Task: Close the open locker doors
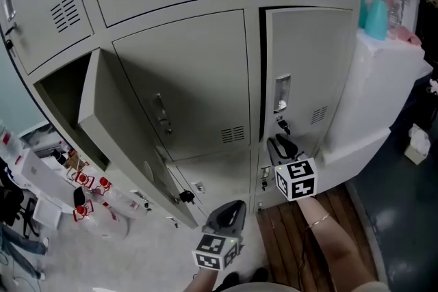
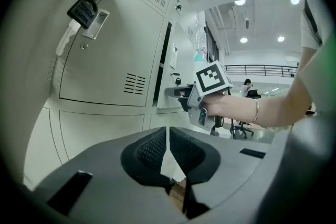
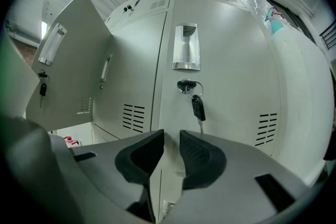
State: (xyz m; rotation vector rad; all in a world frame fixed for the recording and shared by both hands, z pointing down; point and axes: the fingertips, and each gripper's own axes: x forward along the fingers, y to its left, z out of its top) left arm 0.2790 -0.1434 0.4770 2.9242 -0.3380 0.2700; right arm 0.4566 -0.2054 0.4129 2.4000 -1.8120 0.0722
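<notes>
Far left: tall grey sheet-metal locker door (image 1: 92, 109) swung wide, its dark compartment (image 1: 60, 91) exposed. It shows a slotted vent and a handle with a key hanging under it, and it is not yet closed.

Low centre: left gripper (image 1: 233, 210) held back near the floor, well apart from any door. Its jaws are drawn together to a sliver with nothing between, probably kept in reserve.

Right of centre: right gripper (image 1: 280, 146) up close to the second grey locker door (image 1: 308, 58), just below its dangling black-headed key (image 3: 198, 107). Jaws are slightly parted and empty. A dark gap runs down this door's left edge, so it looks ajar, and the gripper seems placed to push it.

That door has a recessed chrome handle (image 3: 186, 47) and louvres at lower right.
</notes>
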